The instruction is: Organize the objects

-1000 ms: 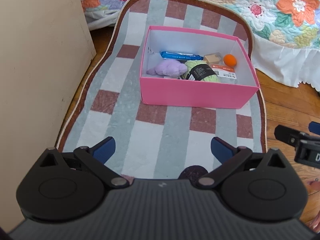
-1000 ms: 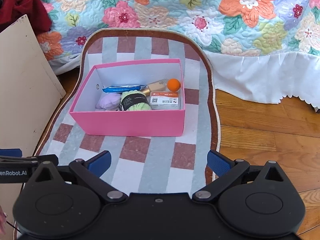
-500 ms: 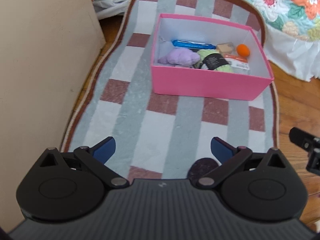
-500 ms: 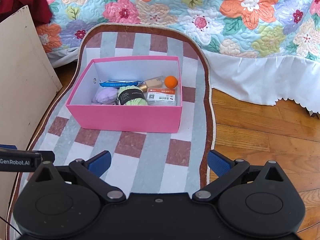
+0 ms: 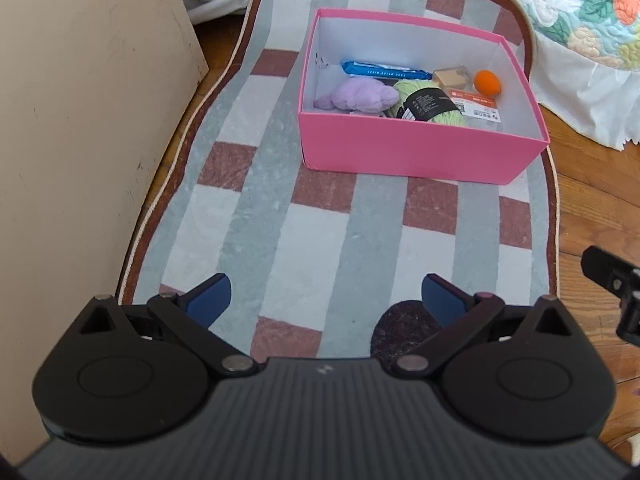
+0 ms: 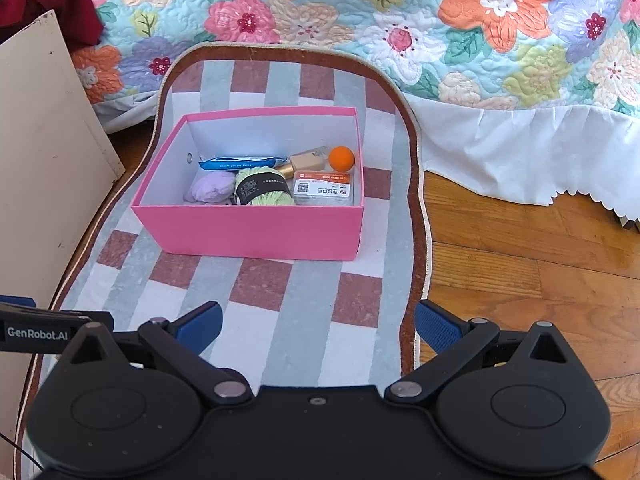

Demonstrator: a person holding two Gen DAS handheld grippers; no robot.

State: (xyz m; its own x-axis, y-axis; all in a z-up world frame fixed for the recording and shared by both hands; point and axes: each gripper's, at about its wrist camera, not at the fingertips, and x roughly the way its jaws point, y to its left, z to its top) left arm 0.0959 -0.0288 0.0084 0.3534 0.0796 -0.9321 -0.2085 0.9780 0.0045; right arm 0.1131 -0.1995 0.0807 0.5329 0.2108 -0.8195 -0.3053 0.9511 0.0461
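Pink cardboard box with a white lining sits open-topped on the striped grey, white and brick-red rug, and everything small in sight is already inside it. Along its far wall lies a blue foil snack packet; in front of that are a lilac plush toy and a pale green skein of yarn with a black paper band, touching one another. Toward the right end lie a beige bottle with a gold cap, an orange ball just beside it, and a flat clear-packed card with an orange-and-white label.

No loose item shows on the rug around the box, so the gathering step looks finished, or nearly so.

Left gripper hovers low over the near end of the rug with its blue pads spread wide and nothing between them. Right gripper hangs just beside it in the same way, fingers apart and empty, near the rug's right border where the wooden floor begins. Both are well apart from the box.

A cream panel stands along the rug's left edge; a floral quilt with a white skirt hangs beyond.

Any next move would call for finding something left to tidy, or reaching forward to shift or tidy the box itself; no lid is in view.
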